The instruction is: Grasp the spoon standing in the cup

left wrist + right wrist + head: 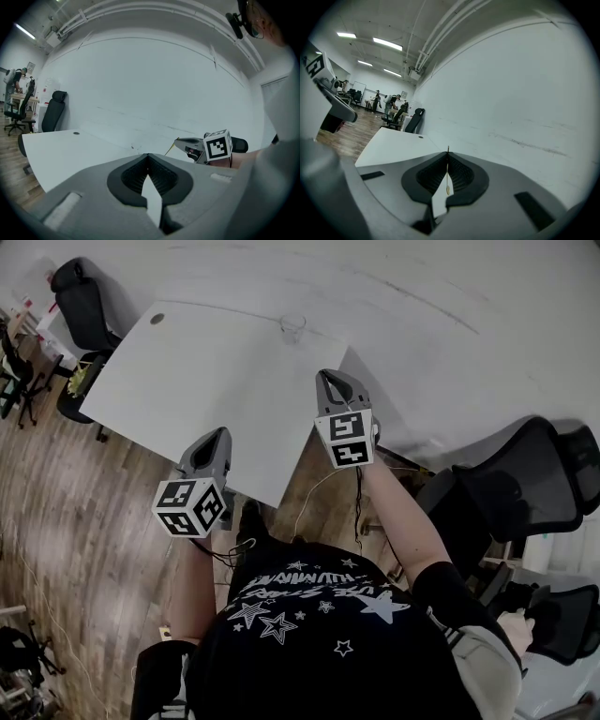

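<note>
A small clear cup [292,327] stands at the far edge of the white table [187,381], close to the wall; what it holds is too small to tell. It shows faintly as the cup [135,146] in the left gripper view. My right gripper [332,379] hovers over the table's near right corner, short of the cup, and is shut on a thin yellowish spoon [447,174] seen edge-on like a stick. That spoon [171,147] pokes out past the right gripper [180,140]. My left gripper [222,434] is over the near table edge, jaws together and empty.
Black office chairs [82,306] stand at the table's far left, with more chairs [525,484] at the right. A cable hole [157,319] marks the far left of the table. The floor [84,521] is wood. People and desks [389,105] are far off.
</note>
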A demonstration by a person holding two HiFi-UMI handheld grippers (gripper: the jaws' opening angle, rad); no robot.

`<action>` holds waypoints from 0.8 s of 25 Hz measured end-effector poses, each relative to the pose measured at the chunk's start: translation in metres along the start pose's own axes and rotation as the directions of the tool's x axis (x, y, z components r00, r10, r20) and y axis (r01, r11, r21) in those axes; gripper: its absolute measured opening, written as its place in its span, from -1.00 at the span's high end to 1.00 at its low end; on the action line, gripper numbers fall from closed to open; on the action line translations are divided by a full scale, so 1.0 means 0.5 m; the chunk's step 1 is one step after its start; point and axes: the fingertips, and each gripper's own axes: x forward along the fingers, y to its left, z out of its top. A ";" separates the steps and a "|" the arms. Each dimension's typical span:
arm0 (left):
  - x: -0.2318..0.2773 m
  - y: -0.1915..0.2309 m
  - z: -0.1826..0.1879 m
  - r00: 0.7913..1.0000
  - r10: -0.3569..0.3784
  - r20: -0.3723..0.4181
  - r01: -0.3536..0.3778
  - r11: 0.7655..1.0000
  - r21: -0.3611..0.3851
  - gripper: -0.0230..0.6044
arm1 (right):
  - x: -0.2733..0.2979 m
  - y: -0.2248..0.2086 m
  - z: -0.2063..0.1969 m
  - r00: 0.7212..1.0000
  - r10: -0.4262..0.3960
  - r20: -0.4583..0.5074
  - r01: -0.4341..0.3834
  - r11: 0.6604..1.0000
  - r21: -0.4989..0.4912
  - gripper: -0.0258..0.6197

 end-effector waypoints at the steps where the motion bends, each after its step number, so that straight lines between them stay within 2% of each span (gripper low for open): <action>1: -0.008 -0.010 -0.009 1.000 0.007 0.000 -0.007 1.000 -0.006 0.90 | -0.010 0.004 -0.010 1.000 0.011 -0.004 -0.011 1.000 -0.001 0.87; 9: -0.076 -0.056 -0.061 0.996 0.078 -0.036 -0.079 0.997 -0.026 0.90 | -0.067 0.041 -0.059 0.993 0.117 -0.027 -0.115 0.992 0.051 0.87; 13: -0.087 -0.052 -0.049 0.995 0.099 -0.034 -0.099 0.995 -0.019 0.90 | -0.078 0.048 -0.059 0.991 0.130 -0.022 -0.128 0.989 0.074 0.87; 20: -0.081 -0.084 -0.057 0.995 0.085 -0.043 -0.084 0.996 0.011 0.90 | -0.091 0.042 -0.087 0.991 0.135 -0.021 -0.131 0.984 0.116 0.88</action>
